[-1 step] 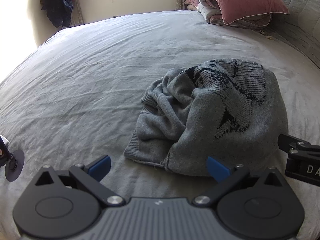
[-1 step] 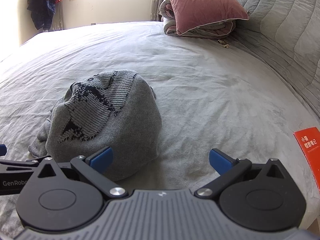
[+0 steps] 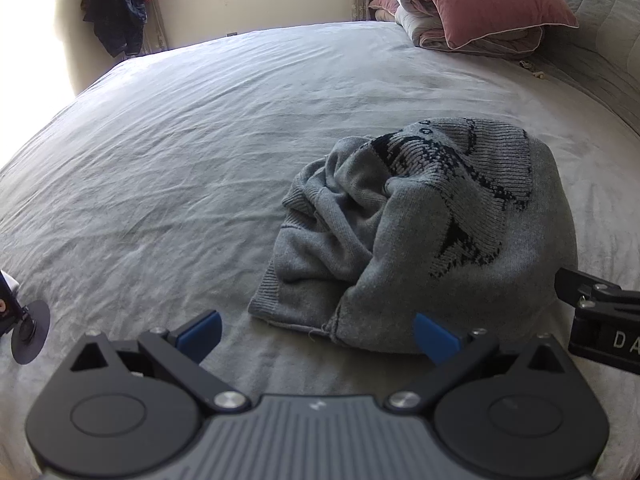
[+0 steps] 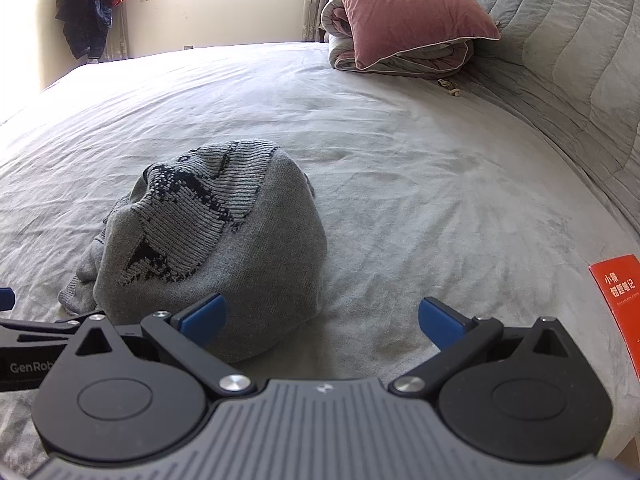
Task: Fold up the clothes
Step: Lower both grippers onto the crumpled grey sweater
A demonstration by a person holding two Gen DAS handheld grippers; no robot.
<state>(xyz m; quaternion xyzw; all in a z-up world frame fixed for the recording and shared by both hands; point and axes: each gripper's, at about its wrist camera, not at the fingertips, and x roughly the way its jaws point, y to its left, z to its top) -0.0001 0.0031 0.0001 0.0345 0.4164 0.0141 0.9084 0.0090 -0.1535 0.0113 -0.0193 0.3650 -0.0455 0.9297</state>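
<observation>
1. Grey sweater (image 3: 424, 236) is lying bunched up mid-bed (image 3: 200, 152), so its sleeves are getting lost in the folds.
2. Left gripper (image 3: 318, 334) and right gripper (image 4: 322, 316) are both hanging just short of the sweater, fingers spread, gripping nothing.

Matt grey knitted sweater (image 3: 420, 240)

Grey knitted sweater (image 3: 424, 240) bunched in a heap on the grey bed sheet (image 3: 180, 168), left gripper (image 3: 318, 332) just before its near edge with jaws spread wide and empty, pink pillow (image 3: 492, 0) far beyond the sweater, dark jacket (image 3: 120, 4) hanging beyond it to the left
</observation>
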